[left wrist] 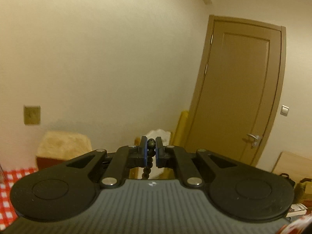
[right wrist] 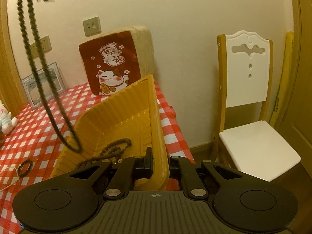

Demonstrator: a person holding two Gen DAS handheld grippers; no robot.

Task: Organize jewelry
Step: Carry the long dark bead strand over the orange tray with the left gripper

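Observation:
My left gripper (left wrist: 151, 146) is shut on a dark bead necklace (left wrist: 148, 160) and holds it high in the air, facing the wall. In the right wrist view that necklace (right wrist: 37, 44) hangs as a long loop from the top left, its bottom end swinging at the left rim of the yellow tray (right wrist: 117, 117). My right gripper (right wrist: 159, 163) is shut on the tray's right rim and tilts it up off the table. A brown bead necklace (right wrist: 111, 152) lies inside the tray. A small dark bead bracelet (right wrist: 25, 167) lies on the checkered tablecloth (right wrist: 29, 128) at left.
A cat-print cushion (right wrist: 113, 62) and a clear photo frame (right wrist: 43, 83) stand at the table's back. A plush toy (right wrist: 5, 117) sits at far left, a white cord (right wrist: 9, 173) near the bracelet. A white chair (right wrist: 251, 117) stands right of the table. A door (left wrist: 237, 91) is beyond.

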